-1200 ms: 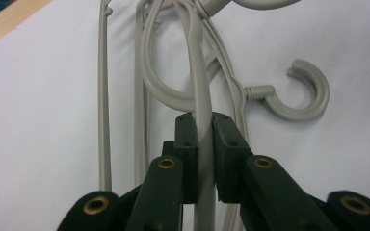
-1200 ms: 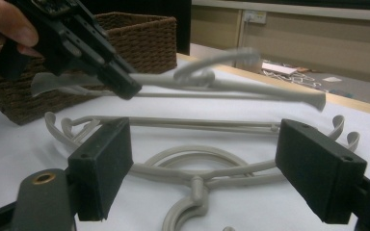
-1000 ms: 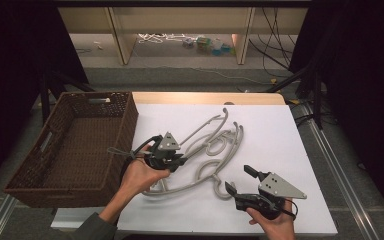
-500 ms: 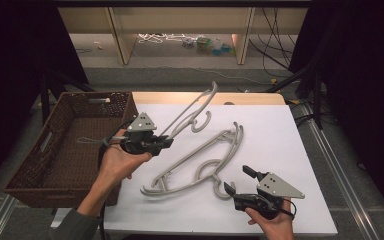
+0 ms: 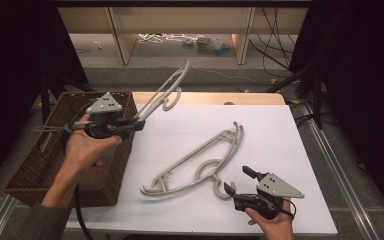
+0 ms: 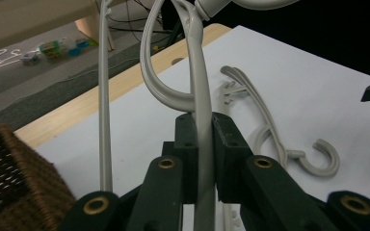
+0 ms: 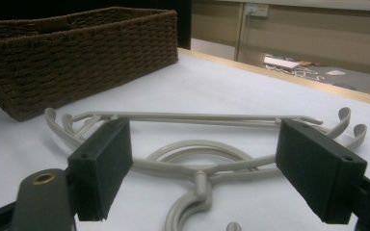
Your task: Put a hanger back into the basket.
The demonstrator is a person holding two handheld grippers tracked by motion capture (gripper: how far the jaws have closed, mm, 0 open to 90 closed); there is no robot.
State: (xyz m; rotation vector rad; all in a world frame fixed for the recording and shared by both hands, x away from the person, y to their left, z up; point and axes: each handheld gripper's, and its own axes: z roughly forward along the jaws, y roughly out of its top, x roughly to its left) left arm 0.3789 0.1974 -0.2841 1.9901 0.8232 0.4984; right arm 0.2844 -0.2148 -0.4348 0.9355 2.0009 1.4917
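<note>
Since earlier, our left gripper, clamped on one hanger, has lifted it toward the basket; right gripper waits wide open, hangers right of basket remaining.

Three grey plastic hangers in all: one hanger lifted in the air, and two hangers lying stacked together on the white worktop. One brown woven basket sits at the left. Two hand-held tools: left tool, right tool.
</note>
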